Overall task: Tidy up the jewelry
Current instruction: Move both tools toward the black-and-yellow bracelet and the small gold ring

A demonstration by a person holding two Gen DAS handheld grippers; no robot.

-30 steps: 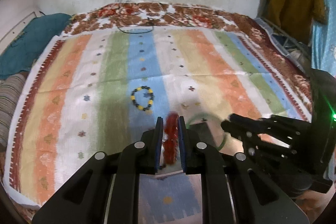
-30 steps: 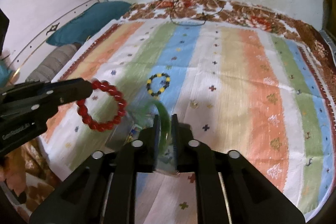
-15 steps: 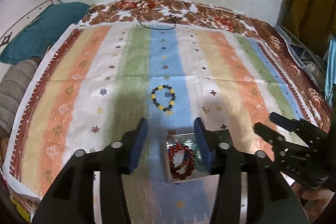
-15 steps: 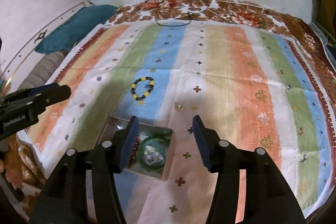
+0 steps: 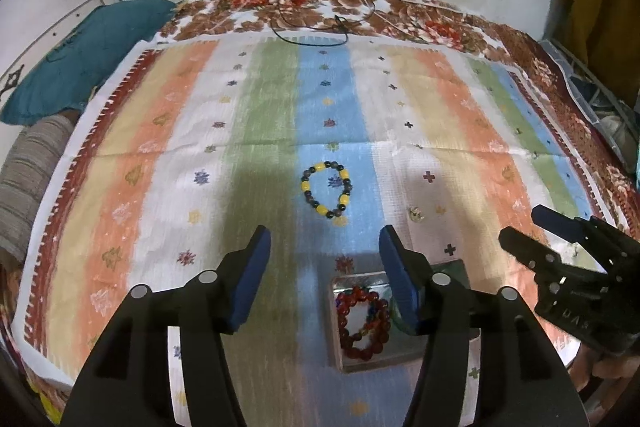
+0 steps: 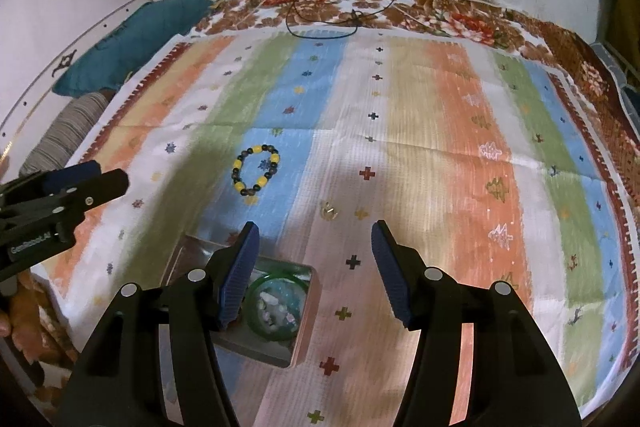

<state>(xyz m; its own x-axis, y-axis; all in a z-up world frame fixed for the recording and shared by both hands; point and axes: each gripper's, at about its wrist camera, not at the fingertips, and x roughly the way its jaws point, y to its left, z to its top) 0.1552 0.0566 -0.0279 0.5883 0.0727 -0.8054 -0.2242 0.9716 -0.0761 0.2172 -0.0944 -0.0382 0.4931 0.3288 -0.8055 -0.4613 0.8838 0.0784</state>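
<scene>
While the left gripper [image 5: 324, 247] spreads its jaws wider over the striped cloth [image 5: 460, 115], nothing sits between them. A red bead bracelet [image 5: 363, 323] lies in the small tin [image 5: 376, 363] below. Beside it, the right gripper [image 6: 314, 247] stands about half open and empty, a green bangle [image 6: 276, 307] resting in that tin. A yellow-and-dark bracelet [image 5: 326, 189] lies on the blue stripe beyond, near a small trinket [image 6: 329, 211].

Woven striped cloth [image 5: 460, 115] looks matt and coarse; the tray [image 6: 304, 339] shiny metal; red bead bracelet [image 5: 362, 323] glossy; gripper fingers [image 6: 236, 275] ribbed blue rubber on matt black plastic
</scene>
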